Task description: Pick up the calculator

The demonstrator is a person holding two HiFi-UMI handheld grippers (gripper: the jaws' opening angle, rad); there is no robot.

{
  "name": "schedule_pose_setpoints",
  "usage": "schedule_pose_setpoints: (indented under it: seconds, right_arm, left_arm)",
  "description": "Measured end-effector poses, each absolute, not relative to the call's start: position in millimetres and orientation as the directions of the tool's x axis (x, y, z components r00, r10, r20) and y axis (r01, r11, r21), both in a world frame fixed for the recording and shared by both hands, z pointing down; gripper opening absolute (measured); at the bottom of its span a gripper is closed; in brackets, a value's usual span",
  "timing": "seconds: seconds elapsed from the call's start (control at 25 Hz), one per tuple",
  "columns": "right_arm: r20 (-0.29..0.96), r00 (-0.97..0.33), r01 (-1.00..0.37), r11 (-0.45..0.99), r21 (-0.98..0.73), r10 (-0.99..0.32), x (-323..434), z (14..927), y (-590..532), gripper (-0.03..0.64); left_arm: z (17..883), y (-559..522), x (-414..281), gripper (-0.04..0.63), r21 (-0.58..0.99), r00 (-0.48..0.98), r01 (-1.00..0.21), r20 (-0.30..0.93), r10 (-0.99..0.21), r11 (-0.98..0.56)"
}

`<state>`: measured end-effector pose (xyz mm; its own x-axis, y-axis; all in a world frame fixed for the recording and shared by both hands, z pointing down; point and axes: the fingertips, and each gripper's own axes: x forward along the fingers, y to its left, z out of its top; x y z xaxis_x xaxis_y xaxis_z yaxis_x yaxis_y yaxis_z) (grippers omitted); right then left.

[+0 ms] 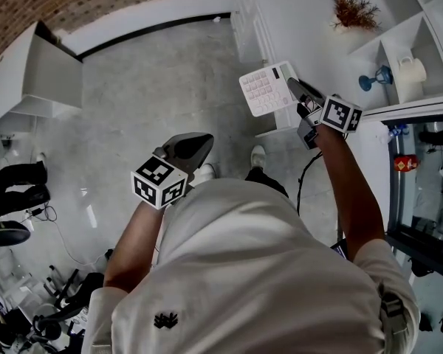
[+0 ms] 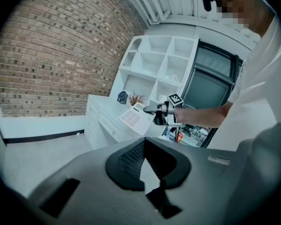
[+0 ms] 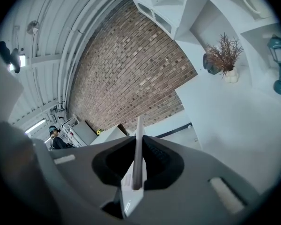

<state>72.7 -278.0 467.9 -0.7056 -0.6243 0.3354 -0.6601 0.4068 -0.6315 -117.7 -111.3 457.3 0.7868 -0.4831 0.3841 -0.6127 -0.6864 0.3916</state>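
Note:
The white calculator (image 1: 268, 88) hangs in the air over the front edge of the white counter (image 1: 295, 21). My right gripper (image 1: 299, 94) is shut on its right side. In the right gripper view the calculator (image 3: 138, 158) shows edge-on, clamped between the two black pads. From the left gripper view the calculator (image 2: 131, 118) and the right gripper (image 2: 150, 109) appear ahead, near the shelves. My left gripper (image 1: 199, 142) sits lower and to the left over the grey floor, its jaws (image 2: 143, 142) closed at the tips with nothing between them.
White shelving on the counter holds a dried plant in a vase (image 1: 352, 9), a blue lamp figurine (image 1: 375, 77) and a white mug (image 1: 411, 68). A white box (image 1: 52, 80) stands at the left. Black chairs (image 1: 15, 190) and cables lie at the far left.

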Motion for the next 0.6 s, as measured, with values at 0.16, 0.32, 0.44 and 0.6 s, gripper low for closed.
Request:
schedule_pose_setpoints:
  seconds: [0.16, 0.32, 0.44, 0.6]
  right_arm:
    - [0.327, -0.714, -0.649, 0.412, -0.639, -0.618, 61.6, 464.3, -267.0, 0.055]
    - [0.323, -0.725, -0.640, 0.420, -0.644, -0.609, 49.5, 462.0, -251.4, 0.055]
    - [0.327, -0.730, -0.636, 0.421, -0.646, -0.600, 43.5, 462.4, -239.4, 0.055]
    - [0.326, -0.733, -0.635, 0.431, -0.641, -0.596, 30.8, 456.0, -215.2, 0.055]
  left_arm:
    - [462.3, -107.4, -122.2, 0.006, 0.394, 0.796, -0.598, 0.394, -0.459, -0.698]
    - [467.7, -98.9, -127.2, 0.006, 0.397, 0.803, -0.587, 0.397, -0.444, -0.706]
    - [470.1, -92.5, -129.8, 0.006, 0.397, 0.806, -0.582, 0.397, -0.438, -0.710]
    - [469.2, -74.0, -140.6, 0.006, 0.396, 0.813, -0.572, 0.390, -0.432, -0.719]
